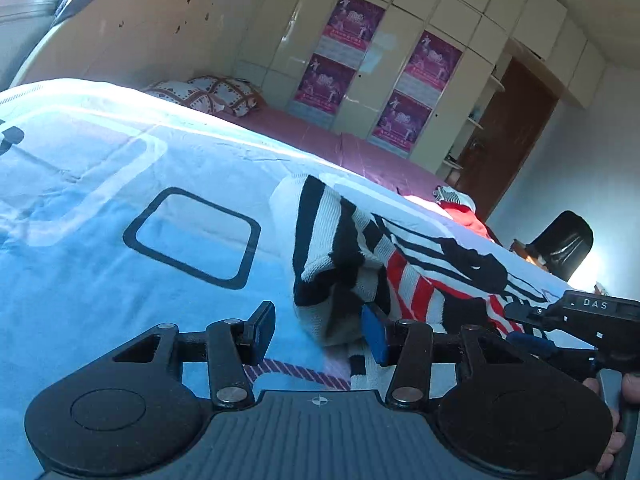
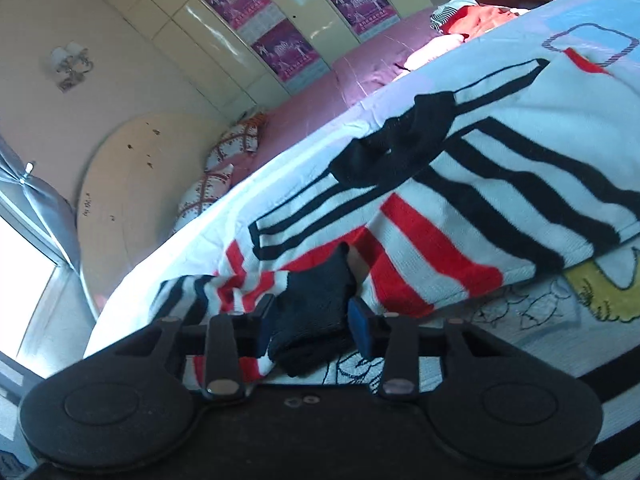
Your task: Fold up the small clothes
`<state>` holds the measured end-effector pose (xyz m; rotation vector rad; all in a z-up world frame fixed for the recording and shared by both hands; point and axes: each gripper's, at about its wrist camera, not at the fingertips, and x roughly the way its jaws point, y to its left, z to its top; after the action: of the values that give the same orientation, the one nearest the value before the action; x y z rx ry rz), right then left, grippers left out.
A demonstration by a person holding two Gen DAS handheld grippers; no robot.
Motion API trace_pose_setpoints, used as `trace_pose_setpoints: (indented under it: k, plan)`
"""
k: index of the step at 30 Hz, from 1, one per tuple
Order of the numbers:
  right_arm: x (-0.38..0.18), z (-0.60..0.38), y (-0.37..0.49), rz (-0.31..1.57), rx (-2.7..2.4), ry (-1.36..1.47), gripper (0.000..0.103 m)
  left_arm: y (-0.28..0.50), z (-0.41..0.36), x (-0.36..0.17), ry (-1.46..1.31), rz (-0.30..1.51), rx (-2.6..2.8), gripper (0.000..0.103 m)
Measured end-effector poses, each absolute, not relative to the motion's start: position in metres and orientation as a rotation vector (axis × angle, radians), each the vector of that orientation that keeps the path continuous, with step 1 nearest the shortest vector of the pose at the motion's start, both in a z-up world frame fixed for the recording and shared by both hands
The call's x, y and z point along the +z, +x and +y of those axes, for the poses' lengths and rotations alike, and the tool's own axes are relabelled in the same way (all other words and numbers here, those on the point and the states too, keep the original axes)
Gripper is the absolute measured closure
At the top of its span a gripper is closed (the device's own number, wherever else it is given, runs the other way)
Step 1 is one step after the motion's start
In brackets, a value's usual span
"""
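Note:
A small knitted sweater (image 1: 404,276), white with black and red stripes and a black collar (image 2: 400,148), lies spread on the pale blue printed bed cover (image 1: 120,184). My left gripper (image 1: 319,330) stands open at the sweater's left side. A folded striped sleeve (image 1: 336,248) rests against its right blue pad, and its left pad is clear of the cloth. My right gripper (image 2: 312,322) is shut on the sweater's black cuff (image 2: 316,300), which fills the gap between its pads. In the left wrist view the right gripper (image 1: 536,340) shows at the sweater's right edge.
A heap of red and striped clothes (image 2: 476,16) lies at the far end of the bed. Patterned pillows (image 1: 212,94) sit by the headboard (image 2: 132,184). Cream wardrobes with purple posters (image 1: 348,28) line the far wall. A black chair (image 1: 564,244) stands beyond the bed.

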<state>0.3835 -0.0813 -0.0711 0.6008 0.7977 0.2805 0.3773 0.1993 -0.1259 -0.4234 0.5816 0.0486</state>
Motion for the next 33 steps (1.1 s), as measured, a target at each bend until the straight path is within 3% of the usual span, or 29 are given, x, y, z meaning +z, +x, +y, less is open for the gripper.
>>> trace_pose_setpoints:
  k: [6,14,17,19,28,33]
  plan:
    - [-0.088,-0.065,0.391,0.842,0.241,0.573,0.067,0.376,0.202,-0.138,-0.465,0.608,0.024,0.056]
    - [-0.089,-0.07,0.388,0.81,0.194,0.591,0.062,0.379,0.199,-0.142,-0.448,0.628,0.005,0.056]
    - [-0.091,-0.064,0.394,0.824,0.269,0.604,0.073,0.383,0.197,-0.144,-0.441,0.635,0.013,0.056]
    - [-0.086,-0.054,0.395,0.804,0.303,0.549,0.096,0.387,0.195,-0.145,-0.438,0.643,0.009,0.056]
    - [-0.029,-0.12,0.374,0.54,0.129,0.412,0.097,0.405,0.175,-0.15,-0.366,0.664,0.007,0.056]
    - [-0.041,-0.17,0.384,0.594,0.057,0.419,0.097,0.406,0.166,-0.143,-0.344,0.658,-0.007,0.056]
